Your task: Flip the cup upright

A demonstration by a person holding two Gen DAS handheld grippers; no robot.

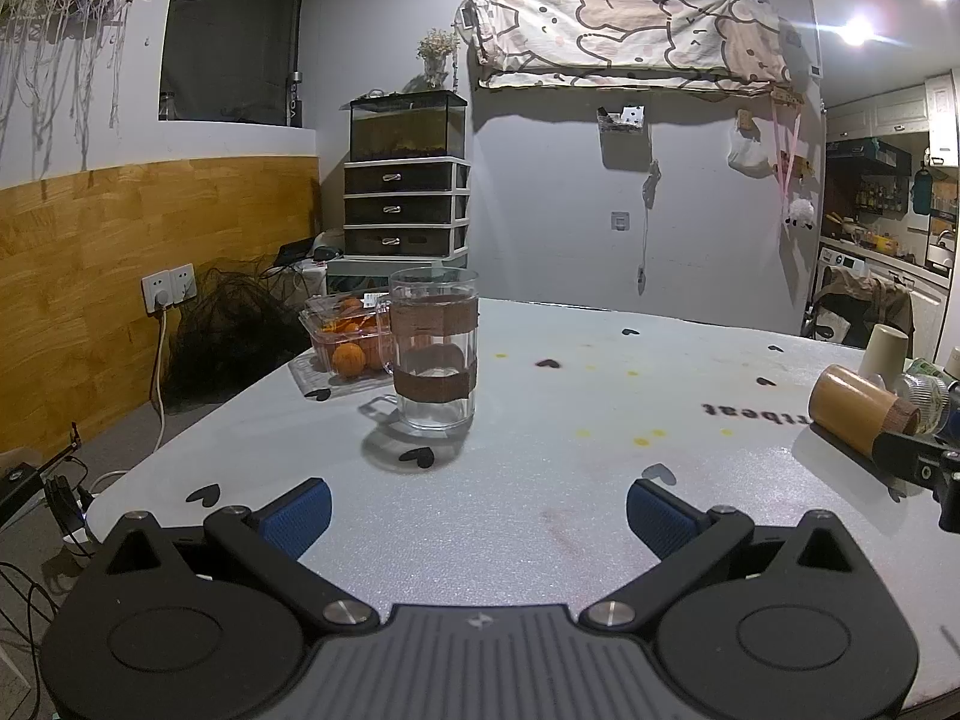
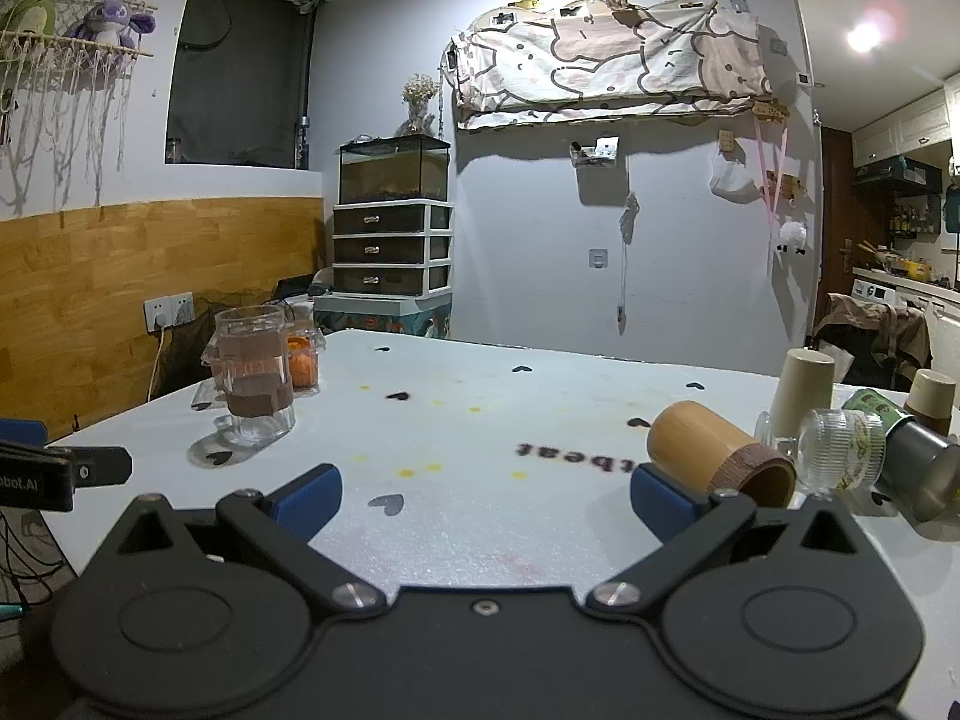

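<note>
A bamboo cup (image 2: 717, 457) lies on its side on the white table (image 2: 480, 420), its open mouth toward me, just beyond my right gripper's right fingertip. It also shows at the right edge of the left wrist view (image 1: 858, 408). A glass mug (image 1: 433, 354) with brown bands stands upright on the left, ahead of my left gripper (image 1: 478, 510); it also shows in the right wrist view (image 2: 255, 381). My left gripper is open and empty. My right gripper (image 2: 486, 495) is open and empty, low over the table.
A clear ribbed jar (image 2: 843, 450) and a dark green can (image 2: 906, 450) lie on their sides at the right. Two beige cups (image 2: 803, 387) stand behind them. A clear box of oranges (image 1: 348, 342) sits behind the mug. The table's left edge (image 1: 180, 456) is near.
</note>
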